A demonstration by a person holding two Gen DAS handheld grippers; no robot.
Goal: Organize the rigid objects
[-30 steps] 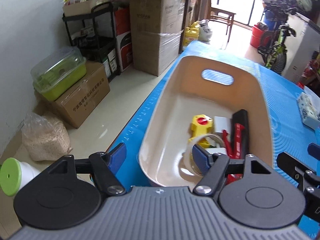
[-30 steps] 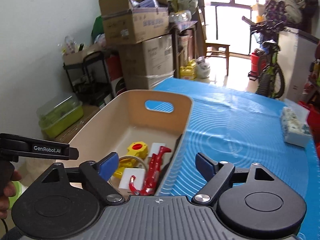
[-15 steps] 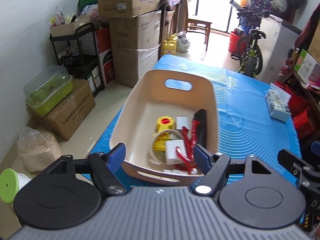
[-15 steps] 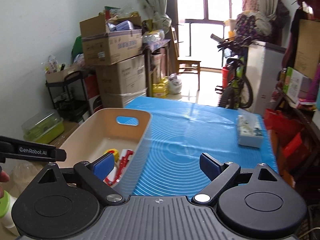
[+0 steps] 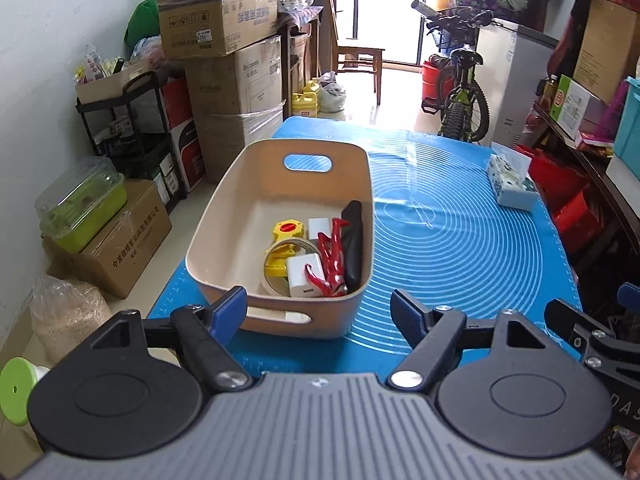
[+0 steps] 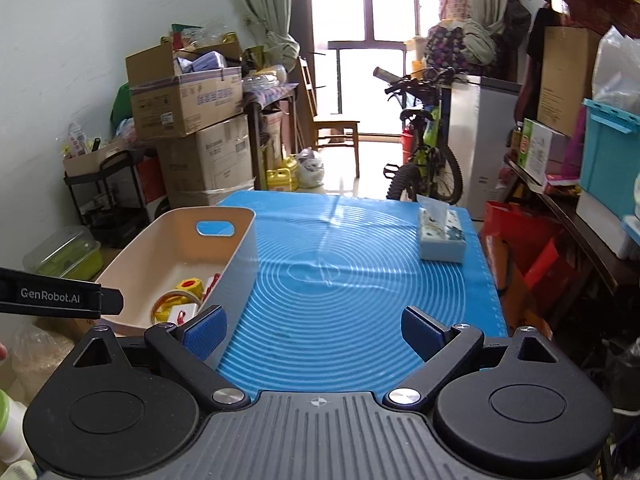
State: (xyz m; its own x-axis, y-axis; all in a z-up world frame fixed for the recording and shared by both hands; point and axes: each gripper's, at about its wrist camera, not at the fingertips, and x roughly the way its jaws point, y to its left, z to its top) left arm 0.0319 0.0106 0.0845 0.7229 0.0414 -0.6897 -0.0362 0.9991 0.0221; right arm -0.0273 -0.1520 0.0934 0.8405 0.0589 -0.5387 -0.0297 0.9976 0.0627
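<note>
The beige plastic bin [image 5: 224, 216] sits on the left part of the blue silicone mat [image 5: 460, 240], near the table's left edge, and it already carries the rigid pieces in its near right corner: a yellow tape measure [image 5: 286, 231], a roll of tape [image 5: 280, 264], two white charger blocks [image 5: 303, 276], a red clamp-like tool [image 5: 330, 258] and a black bar [image 5: 353, 240] lying along the right wall. These all look hard and light, so none should crush under the pads, though the glossy charger faces and the black bar could slip if pinched on a smooth flat side; the clamp's handles or the tape measure's body look like the surest places to grip. The bin itself looks stiff and light, and its cut-out handles at the near and far walls are the natural holds (a one-sided lift would probably tip the load). The left gripper [image 5: 318, 308] has just been opening its jaws and stands wide, nothing between the blue pads, hovering short of the bin's near wall without touching it. The right gripper [image 6: 314, 330] has also just been opening; it is spread wide over bare mat and holds nothing. The only other thing on the mat is a tissue box [image 6: 440, 236] at the far right, well apart from the bin.
</note>
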